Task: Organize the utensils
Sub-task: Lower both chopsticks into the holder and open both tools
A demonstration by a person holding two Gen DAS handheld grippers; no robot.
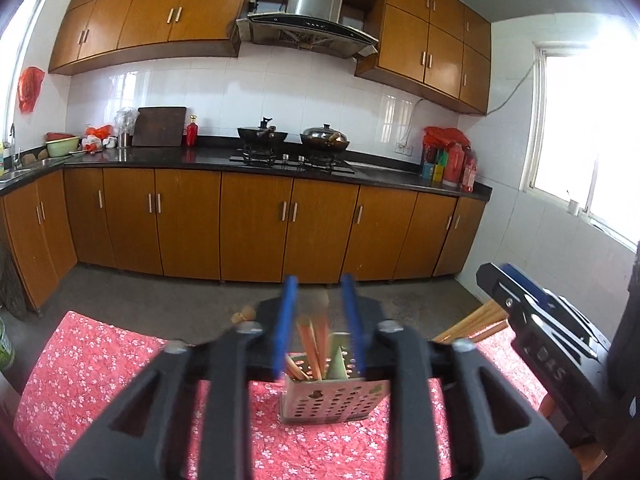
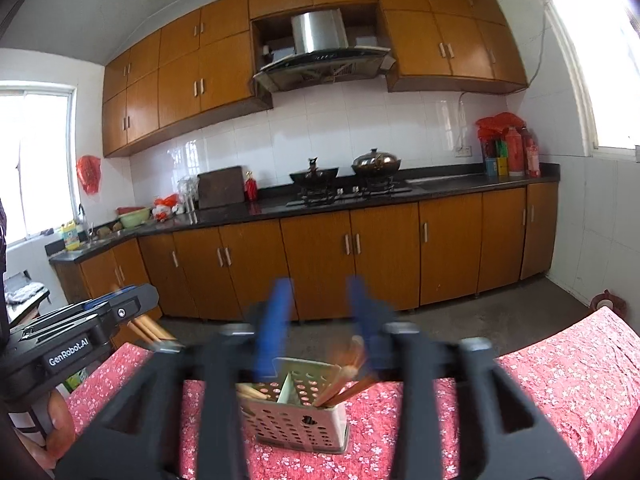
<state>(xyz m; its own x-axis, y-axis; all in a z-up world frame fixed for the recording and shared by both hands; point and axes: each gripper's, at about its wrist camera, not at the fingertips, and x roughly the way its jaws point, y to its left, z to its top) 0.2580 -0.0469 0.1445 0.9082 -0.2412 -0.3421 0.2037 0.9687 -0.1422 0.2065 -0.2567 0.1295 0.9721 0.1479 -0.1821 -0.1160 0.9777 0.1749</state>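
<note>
Chopsticks [image 1: 310, 344] stand in holder [image 1: 332, 402] between left gripper [image 1: 320, 292] fingers

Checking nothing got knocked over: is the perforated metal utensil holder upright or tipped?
Upright: the utensil holder stands on its base on the tablecloth, chopsticks poking from its open top.

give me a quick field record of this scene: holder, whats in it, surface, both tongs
holder: perforated metal utensil holder, upright, split by a divider
contents: wooden chopsticks standing in it
surface: red floral tablecloth
left tongs: open, above the holder, nothing between the fingers
right tongs: open, blurred, above the holder
loose bundle: more chopsticks seen beside the right tongs' body; grip not visible
background: kitchen counter with two woks
</note>
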